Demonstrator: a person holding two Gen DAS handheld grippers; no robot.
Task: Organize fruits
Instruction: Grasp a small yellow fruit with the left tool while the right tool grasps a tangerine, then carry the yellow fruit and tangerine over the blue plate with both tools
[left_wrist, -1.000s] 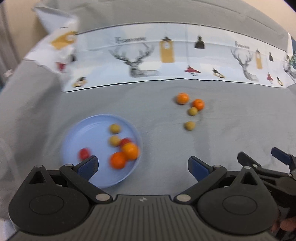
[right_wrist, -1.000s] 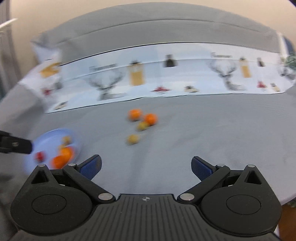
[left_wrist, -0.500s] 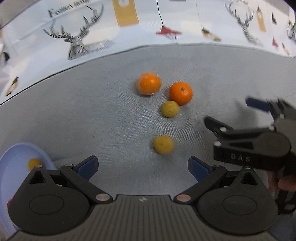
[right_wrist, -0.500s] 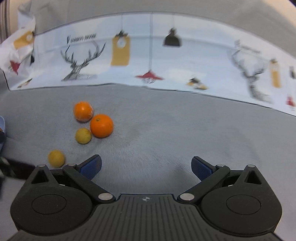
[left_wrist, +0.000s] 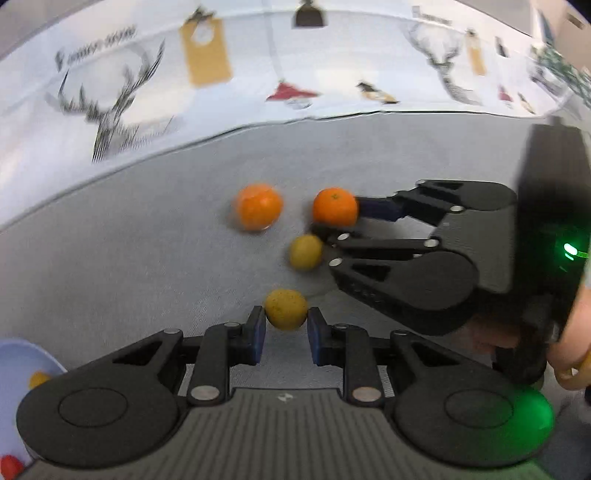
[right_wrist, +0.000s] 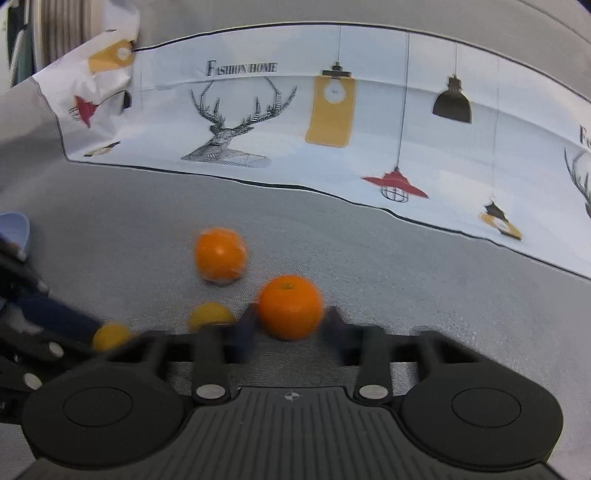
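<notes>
Four fruits lie on the grey cloth. My left gripper (left_wrist: 286, 334) has closed around a small yellow fruit (left_wrist: 285, 308), its blue pads touching both sides. My right gripper (right_wrist: 290, 334) has closed around an orange (right_wrist: 290, 306), which also shows in the left wrist view (left_wrist: 334, 211). A second orange (left_wrist: 258, 206) and a second yellow fruit (left_wrist: 305, 252) lie loose between them; both also show in the right wrist view, the orange (right_wrist: 220, 255) and the yellow fruit (right_wrist: 210, 314). The blue plate (left_wrist: 22, 354) with fruit sits at the lower left.
A white printed cloth (right_wrist: 332, 110) with deer and lamps lies across the back. The right gripper body (left_wrist: 443, 258) and the hand that holds it fill the right side of the left wrist view. The plate's edge (right_wrist: 14, 227) shows at the far left.
Both grippers moved forward and down to the loose fruit and closed: the left onto the near yellow fruit, the right onto the right-hand orange.
</notes>
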